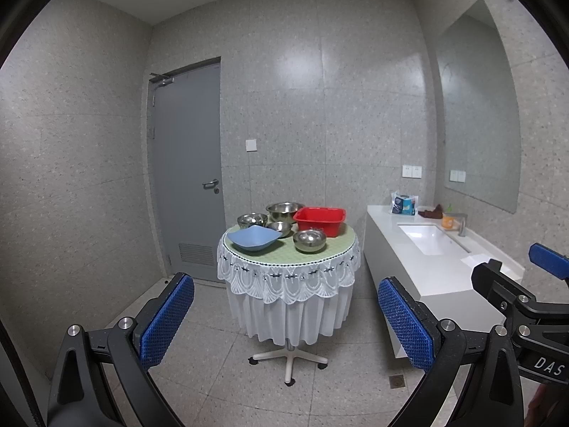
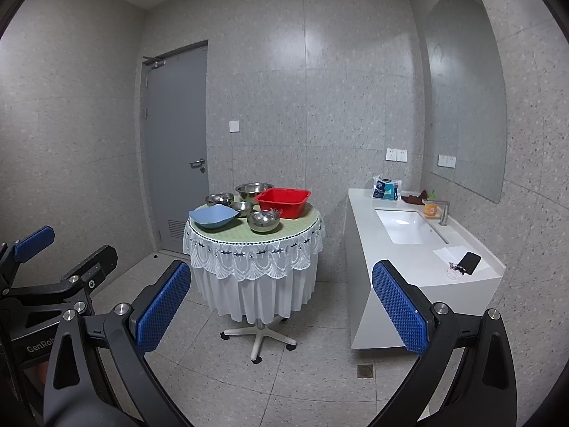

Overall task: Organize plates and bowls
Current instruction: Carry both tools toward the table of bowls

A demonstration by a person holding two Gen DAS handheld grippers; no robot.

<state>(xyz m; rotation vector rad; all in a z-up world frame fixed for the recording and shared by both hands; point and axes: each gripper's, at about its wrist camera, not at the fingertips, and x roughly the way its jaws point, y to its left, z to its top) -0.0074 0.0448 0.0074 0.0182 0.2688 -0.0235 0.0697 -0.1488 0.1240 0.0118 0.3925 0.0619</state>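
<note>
Bowls crowd the round worktop at 12 o'clock, well apart from both grippers, left and right, each gaping wide and empty. Approach comes first; nothing looks nested yet.

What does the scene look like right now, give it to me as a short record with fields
setting: tiled room, grey door, white sink counter
table: round table with lace cloth
on table: blue dish, red tub, four steel bowls, nearest one
left gripper: open, empty, far from table
right gripper: open, empty, far from table
task progress: nothing stacked yet
</note>
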